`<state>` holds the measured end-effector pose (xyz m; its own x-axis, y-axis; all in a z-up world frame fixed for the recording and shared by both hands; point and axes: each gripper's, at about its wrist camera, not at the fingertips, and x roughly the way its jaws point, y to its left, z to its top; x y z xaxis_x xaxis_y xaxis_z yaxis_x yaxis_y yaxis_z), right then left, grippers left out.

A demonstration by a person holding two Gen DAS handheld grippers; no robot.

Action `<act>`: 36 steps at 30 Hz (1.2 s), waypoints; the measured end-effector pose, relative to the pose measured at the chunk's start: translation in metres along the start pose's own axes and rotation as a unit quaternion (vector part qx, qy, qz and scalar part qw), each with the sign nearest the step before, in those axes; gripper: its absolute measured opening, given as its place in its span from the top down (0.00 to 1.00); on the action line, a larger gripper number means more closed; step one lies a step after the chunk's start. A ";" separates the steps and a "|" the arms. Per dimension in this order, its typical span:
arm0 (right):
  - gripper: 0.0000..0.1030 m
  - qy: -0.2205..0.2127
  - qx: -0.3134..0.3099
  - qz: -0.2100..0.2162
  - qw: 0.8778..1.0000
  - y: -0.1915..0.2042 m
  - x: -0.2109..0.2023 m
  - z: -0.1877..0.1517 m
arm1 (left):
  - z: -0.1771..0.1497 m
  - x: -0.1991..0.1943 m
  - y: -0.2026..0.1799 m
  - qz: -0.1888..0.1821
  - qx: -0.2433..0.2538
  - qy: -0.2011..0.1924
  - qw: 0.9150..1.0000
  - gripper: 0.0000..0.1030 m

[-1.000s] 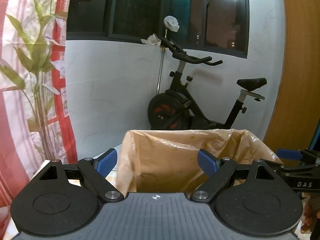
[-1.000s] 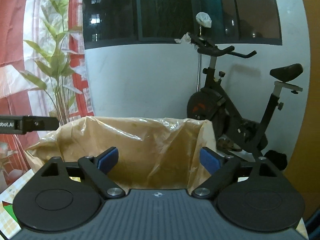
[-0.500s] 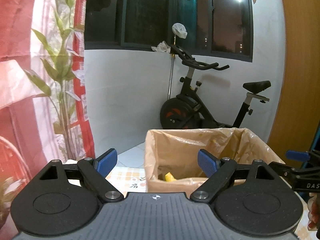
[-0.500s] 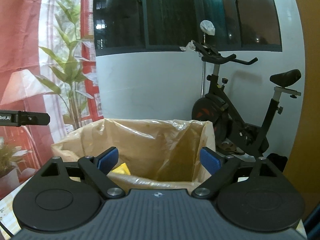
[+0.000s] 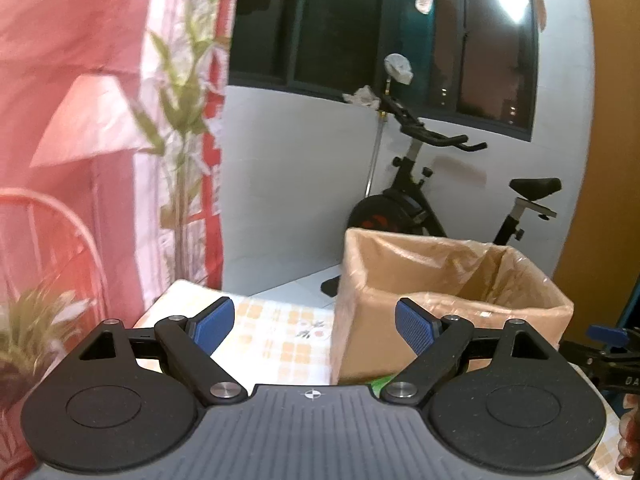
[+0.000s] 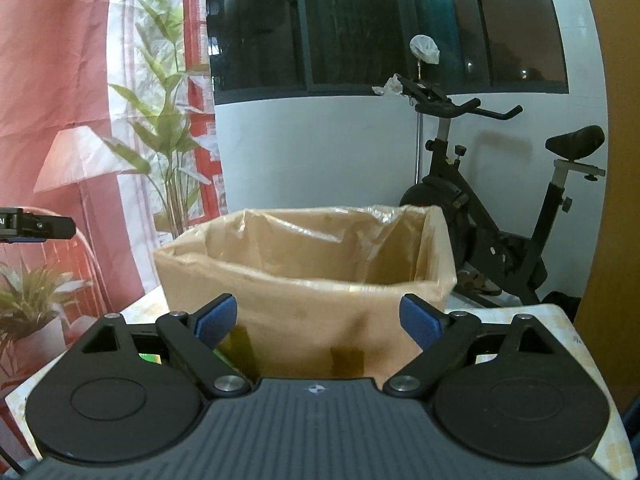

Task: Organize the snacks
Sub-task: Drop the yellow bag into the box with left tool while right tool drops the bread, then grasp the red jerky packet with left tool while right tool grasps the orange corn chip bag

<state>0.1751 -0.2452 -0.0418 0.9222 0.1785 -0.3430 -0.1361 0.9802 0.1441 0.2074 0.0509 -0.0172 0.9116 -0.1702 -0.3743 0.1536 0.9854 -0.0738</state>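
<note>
A cardboard box (image 5: 448, 304) lined with clear plastic stands on the table; it also shows in the right wrist view (image 6: 308, 280). Its inside is hidden from both views. My left gripper (image 5: 314, 322) is open and empty, in front of and left of the box. My right gripper (image 6: 318, 320) is open and empty, right in front of the box's near wall. A green snack packet (image 6: 150, 358) peeks out behind my right gripper's left finger, and a green edge (image 5: 378, 384) shows at the box's foot in the left wrist view.
The table has a checked yellow-and-white cloth (image 5: 280, 336). An exercise bike (image 6: 492, 216) stands behind by the white wall. A red printed curtain (image 5: 80, 120) hangs at the left. The other gripper shows at the frame edge (image 5: 612, 360) (image 6: 36, 226).
Both grippers have pulled back and away from the box. The left one has swung left, so the box now sits to its right. Both stay open.
</note>
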 end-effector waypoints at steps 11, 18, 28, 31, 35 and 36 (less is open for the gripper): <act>0.09 -0.024 -0.003 -0.030 0.999 0.009 -0.030 -0.060 | -0.068 -0.007 0.021 0.018 -0.037 0.051 0.998 0.14; 0.09 0.002 -0.004 -0.050 0.999 0.011 -0.027 -0.100 | -0.105 0.000 0.013 0.008 -0.019 0.084 0.996 0.15; 0.10 0.032 0.027 -0.063 0.997 -0.002 -0.023 -0.130 | -0.154 0.045 -0.012 -0.016 0.013 0.174 0.985 0.31; 0.09 0.034 0.029 -0.064 0.997 -0.005 -0.022 -0.132 | -0.161 0.062 -0.016 -0.015 0.023 0.192 0.981 0.34; 0.09 0.038 0.026 -0.070 0.996 -0.007 -0.020 -0.136 | -0.167 0.081 -0.019 -0.002 0.029 0.210 0.977 0.34; 0.09 0.039 0.028 -0.072 0.996 -0.009 -0.019 -0.137 | -0.169 0.085 -0.020 0.002 0.029 0.212 0.977 0.34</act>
<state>0.1087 -0.2454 -0.1640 0.8993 0.0442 -0.4351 0.0186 0.9901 0.1391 0.2171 0.0152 -0.2031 0.6742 -0.1428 -0.7246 0.1824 0.9829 -0.0240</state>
